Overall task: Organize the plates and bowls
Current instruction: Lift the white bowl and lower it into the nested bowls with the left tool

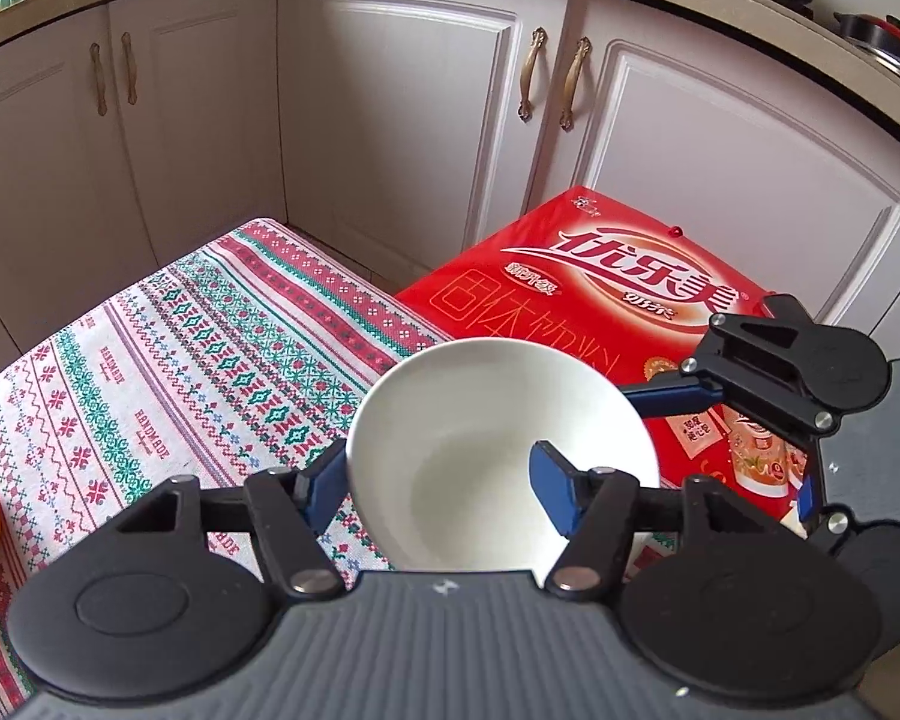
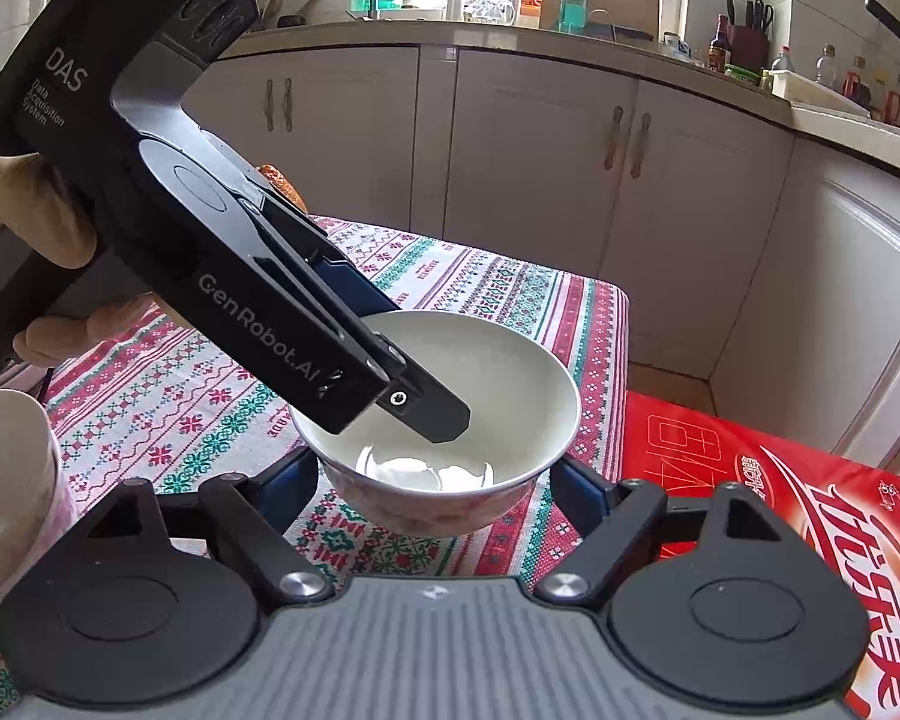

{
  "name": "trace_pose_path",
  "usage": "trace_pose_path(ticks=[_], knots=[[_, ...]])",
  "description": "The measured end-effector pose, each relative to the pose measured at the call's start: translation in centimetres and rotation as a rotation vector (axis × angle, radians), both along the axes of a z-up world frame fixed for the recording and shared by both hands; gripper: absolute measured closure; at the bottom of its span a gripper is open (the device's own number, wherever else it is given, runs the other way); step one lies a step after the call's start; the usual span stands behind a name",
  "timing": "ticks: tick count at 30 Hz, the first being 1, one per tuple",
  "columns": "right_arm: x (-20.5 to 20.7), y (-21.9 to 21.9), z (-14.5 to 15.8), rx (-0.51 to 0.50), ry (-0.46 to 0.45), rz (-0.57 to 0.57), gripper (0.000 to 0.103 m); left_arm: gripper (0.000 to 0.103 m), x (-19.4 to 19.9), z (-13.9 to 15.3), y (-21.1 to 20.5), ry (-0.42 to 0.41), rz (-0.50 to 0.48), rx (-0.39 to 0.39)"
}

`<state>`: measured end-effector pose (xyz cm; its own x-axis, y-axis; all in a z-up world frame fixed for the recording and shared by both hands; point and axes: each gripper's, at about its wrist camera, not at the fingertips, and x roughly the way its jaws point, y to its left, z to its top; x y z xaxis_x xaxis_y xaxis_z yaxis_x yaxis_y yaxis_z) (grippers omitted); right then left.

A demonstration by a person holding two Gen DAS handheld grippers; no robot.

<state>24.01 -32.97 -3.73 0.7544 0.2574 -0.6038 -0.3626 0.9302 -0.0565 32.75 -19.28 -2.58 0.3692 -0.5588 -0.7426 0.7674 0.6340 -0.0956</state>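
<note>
Left wrist view: left hand-held gripper (image 1: 444, 486) pinches the white bowl's (image 1: 486, 396) rim above the desk's (image 1: 168, 354) right edge; right hand-held gripper (image 2: 438, 480) brackets it, wide.

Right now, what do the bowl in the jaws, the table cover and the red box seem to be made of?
Bowl: probably glazed ceramic; glossy white inside with sharp window reflections, faint pink pattern outside.
Table cover: woven cloth; cross-stitch style bands in red and green, matte, visible weave.
Red box: likely printed cardboard with a slightly shiny coating; flat top, crisp edges, soft glare.
</note>
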Motion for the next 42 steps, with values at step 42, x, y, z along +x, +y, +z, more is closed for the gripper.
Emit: trace_pose_path(ticks=[42], knots=[[-12.8,10.9,4.8,0.042,-0.026,0.221,0.015,0.040,-15.1,4.7,13.3,-0.086,0.204,-0.018]])
